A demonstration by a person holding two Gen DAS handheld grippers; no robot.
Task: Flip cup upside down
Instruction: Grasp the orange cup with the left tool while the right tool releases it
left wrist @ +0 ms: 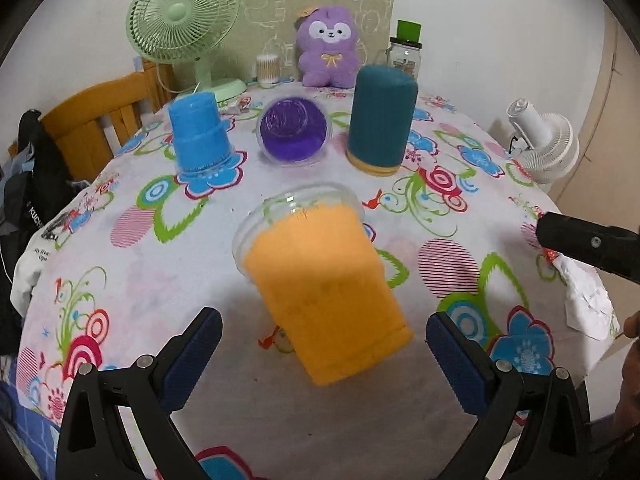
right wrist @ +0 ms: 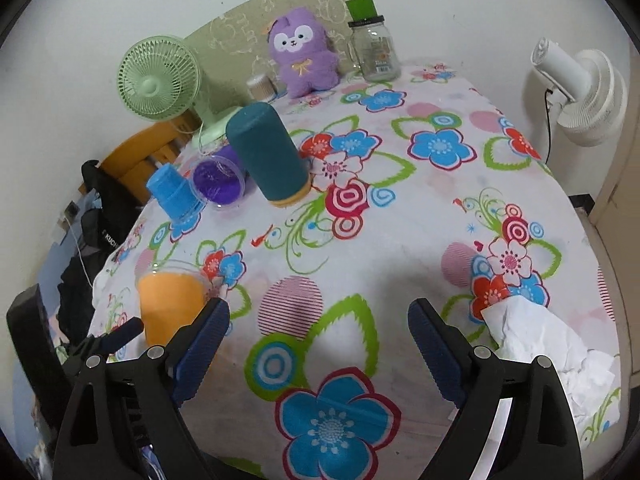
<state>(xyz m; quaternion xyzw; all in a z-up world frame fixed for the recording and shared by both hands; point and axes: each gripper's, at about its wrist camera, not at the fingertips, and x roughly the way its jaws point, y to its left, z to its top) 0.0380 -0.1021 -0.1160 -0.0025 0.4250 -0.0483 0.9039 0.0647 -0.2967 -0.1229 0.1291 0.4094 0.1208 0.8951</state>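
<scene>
An orange cup (left wrist: 324, 292) with a clear rim lies on its side on the flowered tablecloth (left wrist: 140, 264), its mouth pointing away from me. My left gripper (left wrist: 324, 356) is open, its blue pads either side of the cup's base, not touching it. The cup also shows at the left of the right wrist view (right wrist: 172, 300). My right gripper (right wrist: 318, 344) is open and empty over the cloth, to the right of the cup. A purple cup (left wrist: 295, 131) lies on its side farther back.
A blue cup (left wrist: 200, 136) and a teal cup (left wrist: 380, 118) stand upside down at the back. Behind them are a green fan (left wrist: 180, 28), a purple plush toy (left wrist: 328, 50) and a glass jar (left wrist: 406, 50). Crumpled white paper (right wrist: 548, 344) lies at the right. A white fan (left wrist: 540, 144) stands beyond the table's right edge.
</scene>
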